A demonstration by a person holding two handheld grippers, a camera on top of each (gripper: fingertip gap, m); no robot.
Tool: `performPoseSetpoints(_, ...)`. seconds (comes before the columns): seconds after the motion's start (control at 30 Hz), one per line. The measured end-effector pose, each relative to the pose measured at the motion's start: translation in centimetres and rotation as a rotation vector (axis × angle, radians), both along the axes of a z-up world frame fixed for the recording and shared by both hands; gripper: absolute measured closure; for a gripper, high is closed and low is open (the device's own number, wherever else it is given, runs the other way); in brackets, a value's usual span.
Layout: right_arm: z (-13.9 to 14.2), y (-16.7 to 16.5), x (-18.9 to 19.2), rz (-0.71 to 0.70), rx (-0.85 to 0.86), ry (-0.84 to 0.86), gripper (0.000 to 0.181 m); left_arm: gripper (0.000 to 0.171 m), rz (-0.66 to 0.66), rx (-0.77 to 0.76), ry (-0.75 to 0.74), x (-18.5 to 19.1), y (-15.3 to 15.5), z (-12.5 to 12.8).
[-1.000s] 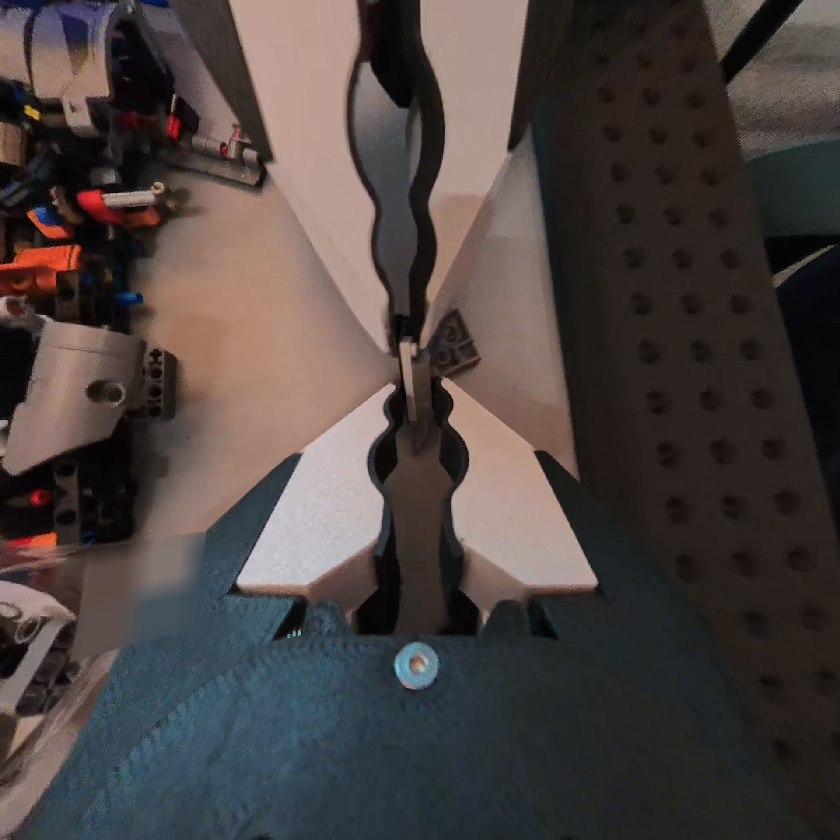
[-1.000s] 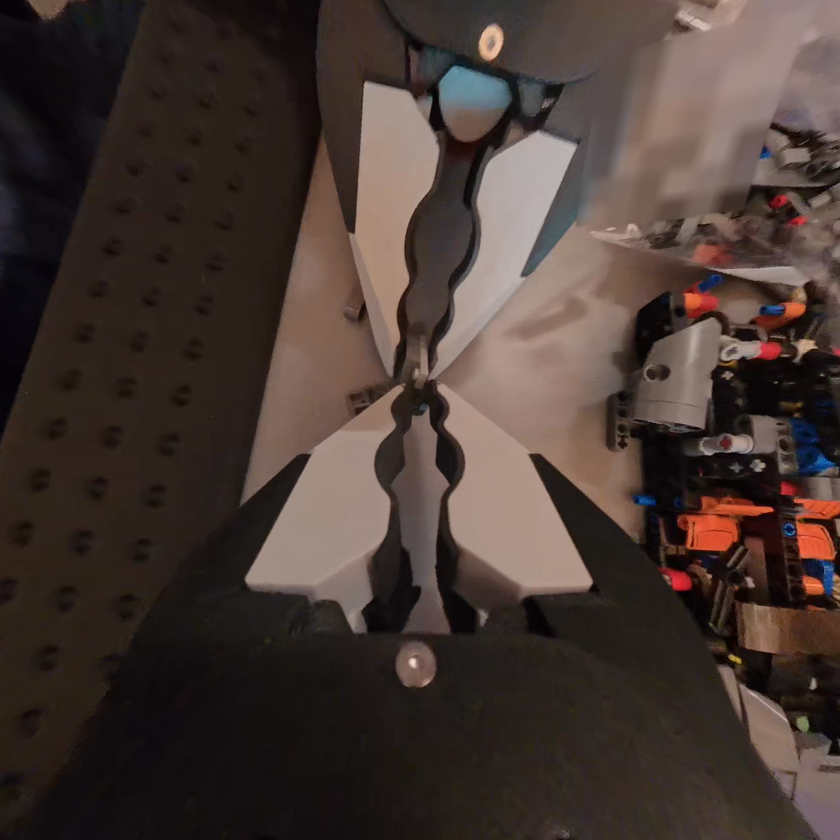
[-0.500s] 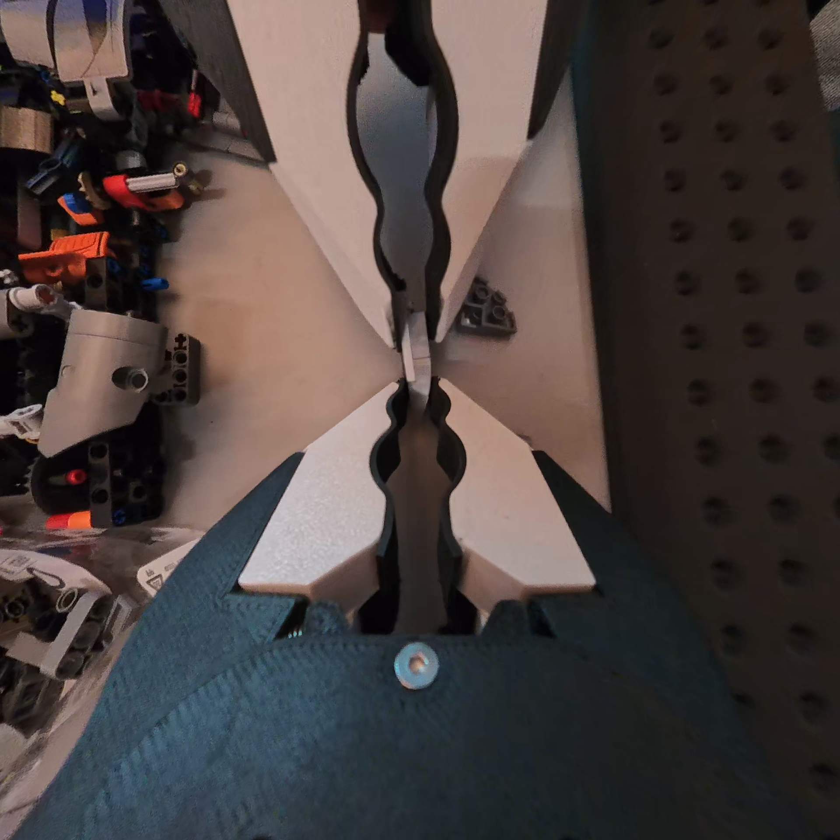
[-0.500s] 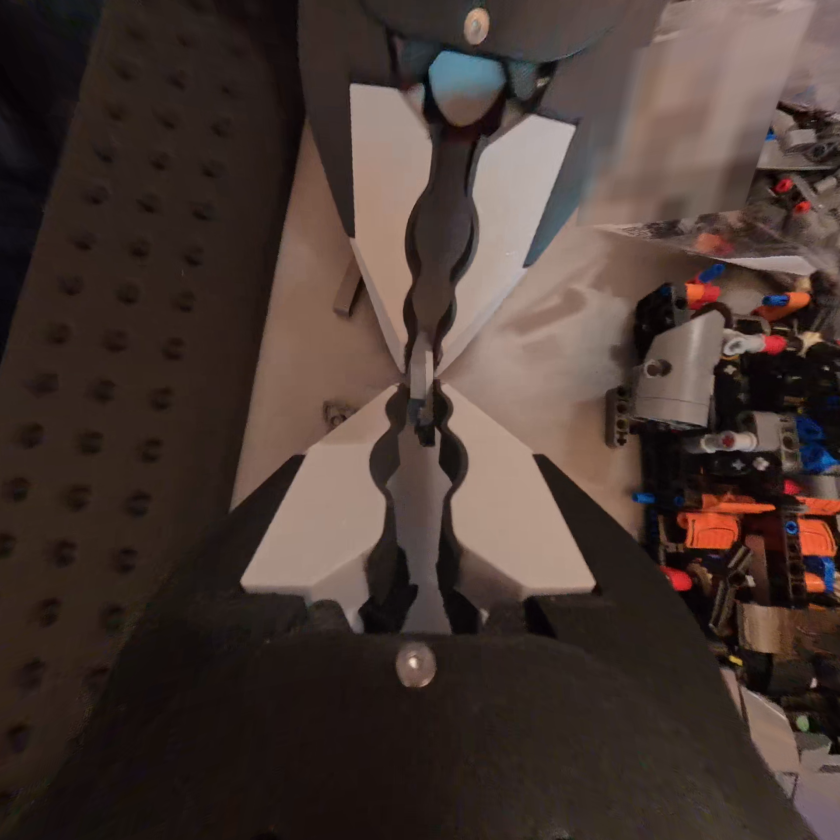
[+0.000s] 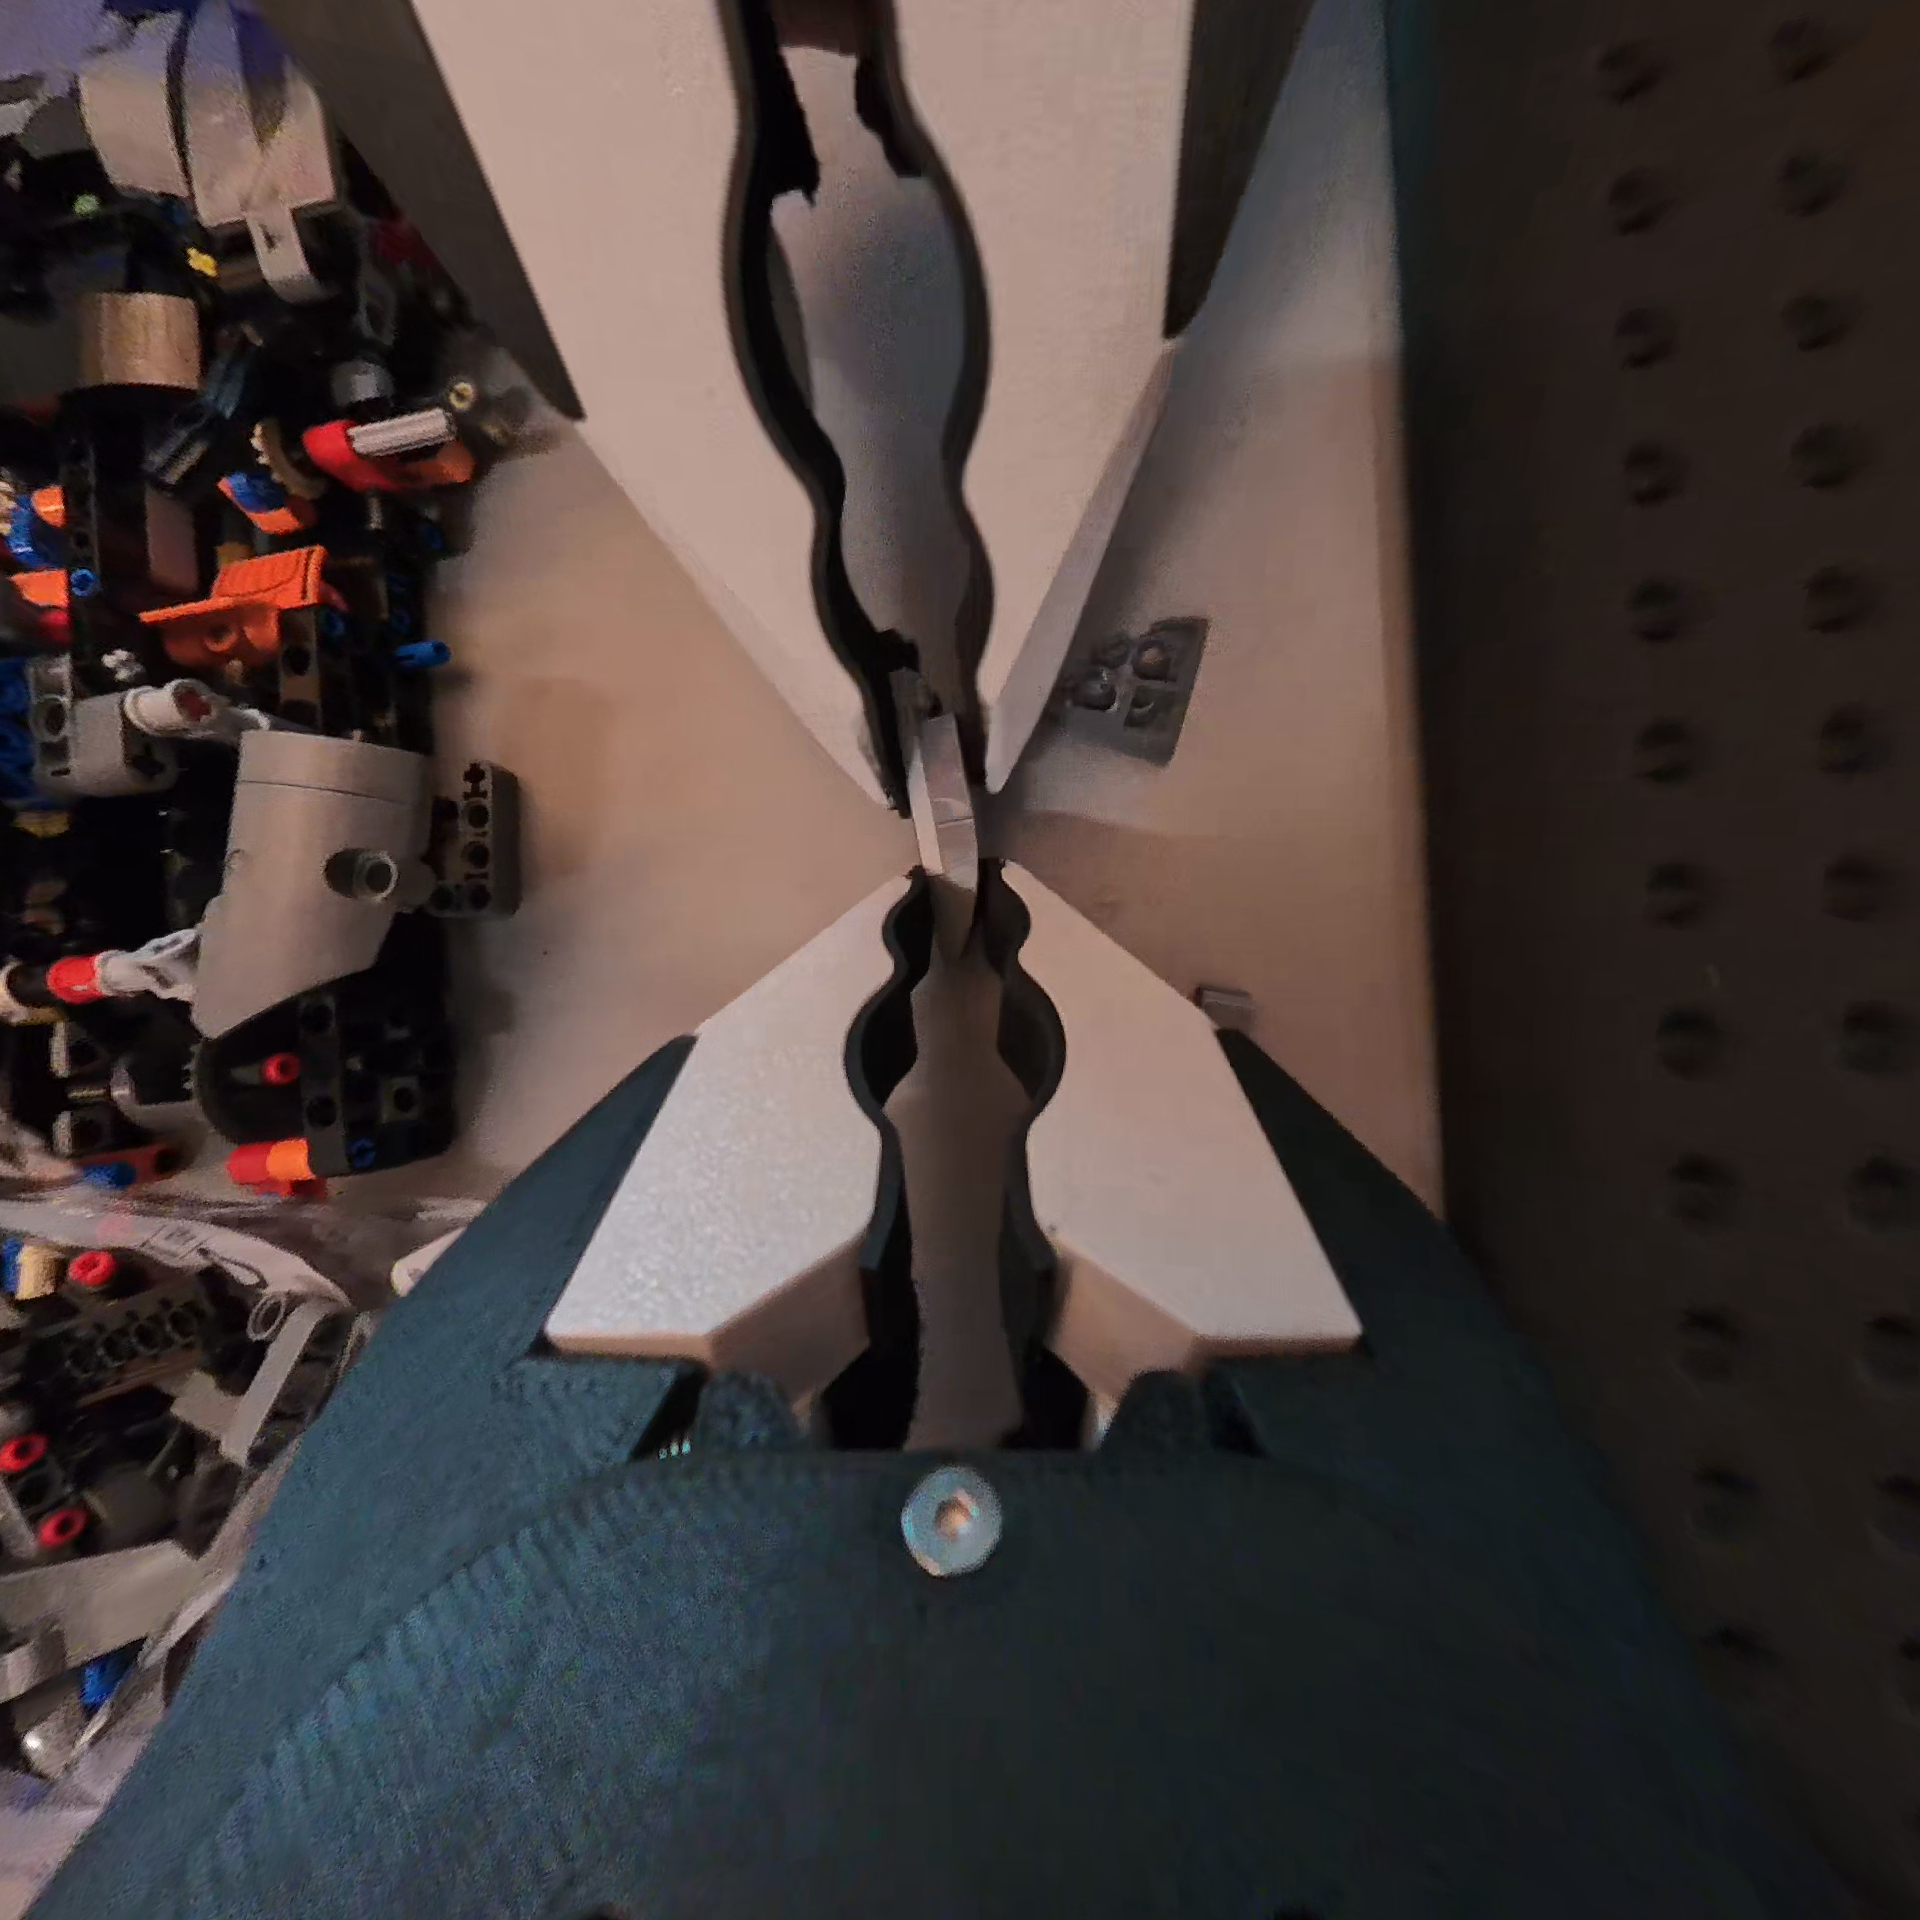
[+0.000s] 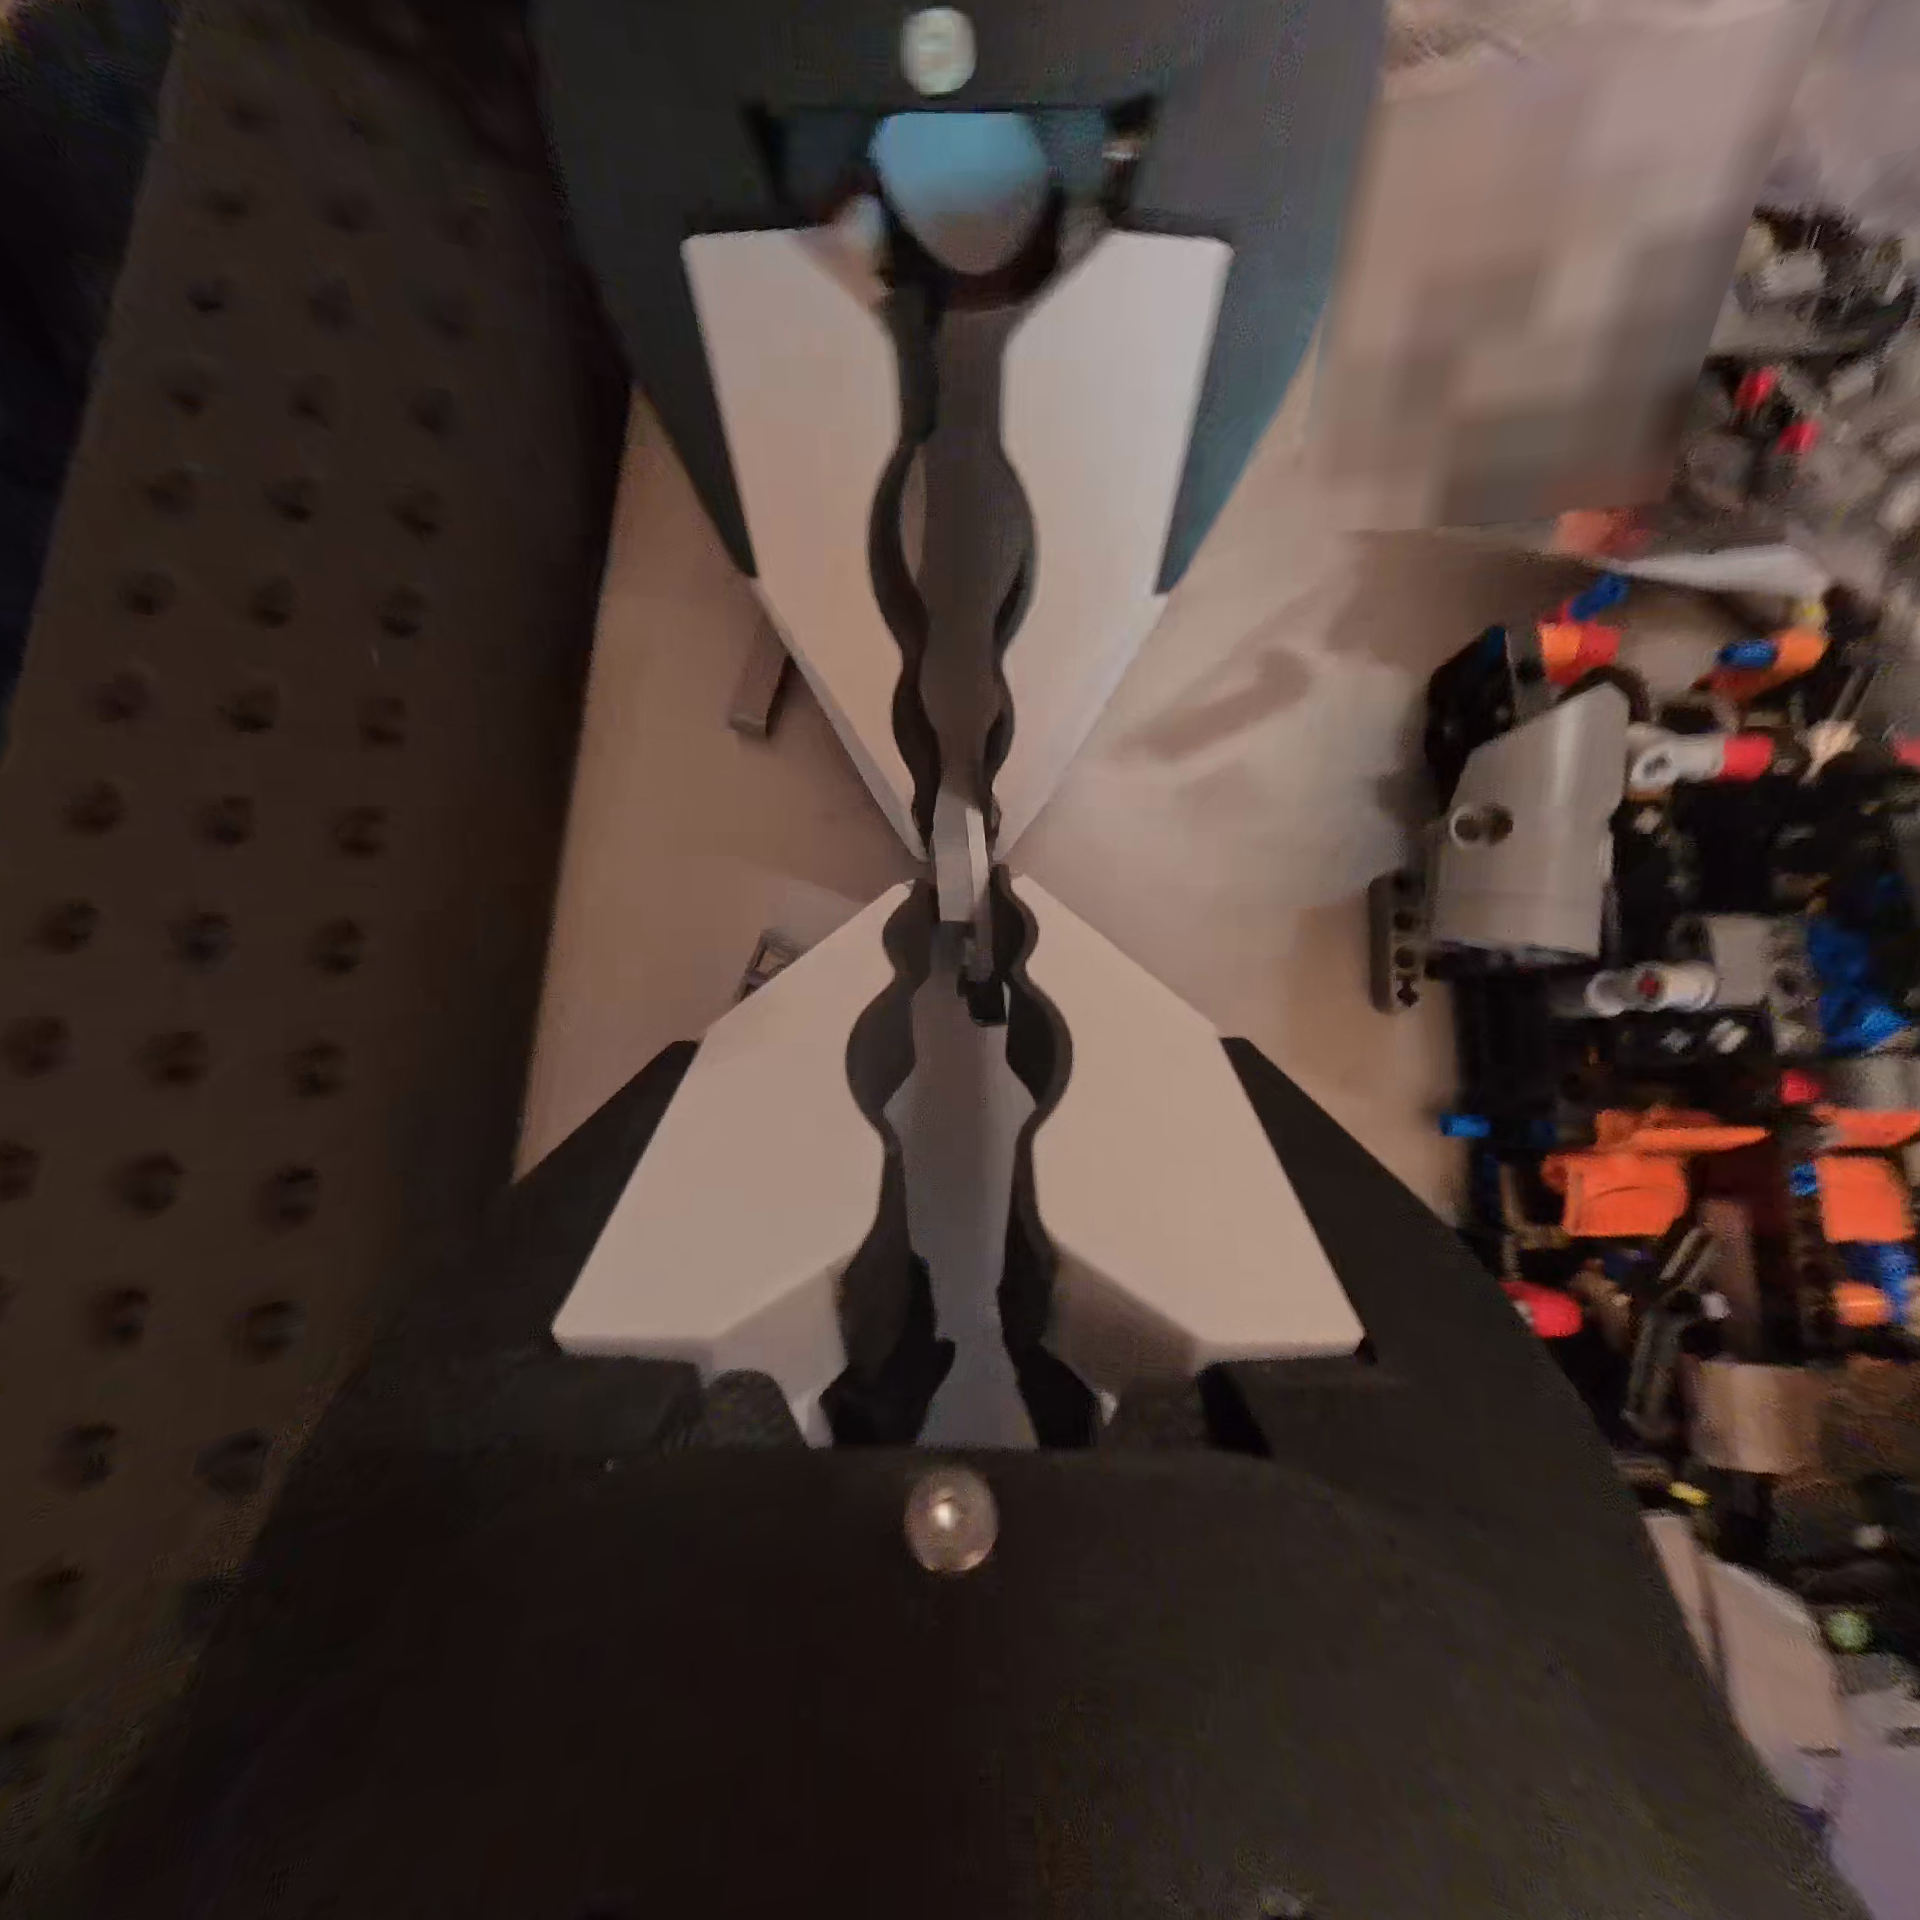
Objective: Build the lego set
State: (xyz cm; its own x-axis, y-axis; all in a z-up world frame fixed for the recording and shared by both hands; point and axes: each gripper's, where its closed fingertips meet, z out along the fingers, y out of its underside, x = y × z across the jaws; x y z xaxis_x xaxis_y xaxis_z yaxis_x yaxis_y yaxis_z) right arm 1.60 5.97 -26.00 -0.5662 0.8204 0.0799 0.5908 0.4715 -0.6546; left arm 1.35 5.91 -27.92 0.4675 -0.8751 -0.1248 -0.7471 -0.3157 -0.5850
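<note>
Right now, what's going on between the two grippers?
The left gripper and right gripper meet tip to tip above the table, both shut on a small light grey piece, with a dark bit at the right gripper's end. The half-built model sits off to the side, and a dark grey studded plate lies loose nearby.

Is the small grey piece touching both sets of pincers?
Touching. In the left wrist view, the left gripper and right gripper both pinch the grey piece.
</note>
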Motion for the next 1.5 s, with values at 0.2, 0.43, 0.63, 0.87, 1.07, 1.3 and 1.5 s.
performPoseSetpoints(0.2,-0.6,-0.6,0.3,0.081,0.178,-0.006,0.172,0.164,-0.059,0.005,0.031,0.5,-0.6,0.0)
performPoseSetpoints(0.43,-0.5,1.1,-0.8,-0.163,-0.085,-0.065,0.173,0.163,0.023,0.155,0.189,-0.9,1.3,0.1)
performPoseSetpoints(0.63,-0.4,2.3,-1.6,-0.311,-0.318,-0.081,0.174,0.163,0.069,0.311,0.360,-1.8,2.6,0.4)
performPoseSetpoints(0.87,-0.5,2.8,-1.9,-0.381,-0.441,-0.096,0.181,0.164,0.055,0.510,0.633,-2.6,3.7,0.6)
performPoseSetpoints(1.07,0.9,2.6,-2.1,-0.320,-0.459,-0.030,0.181,0.164,0.050,0.512,0.553,-2.6,3.9,1.1)
performPoseSetpoints(1.3,1.5,3.3,-0.4,-0.160,-0.105,0.050,0.178,0.164,0.053,0.312,0.228,-1.2,2.7,1.2)
performPoseSetpoints(1.5,0.7,2.2,-0.1,-0.034,0.058,0.075,0.175,0.165,0.056,0.154,0.019,-0.5,1.9,1.3)
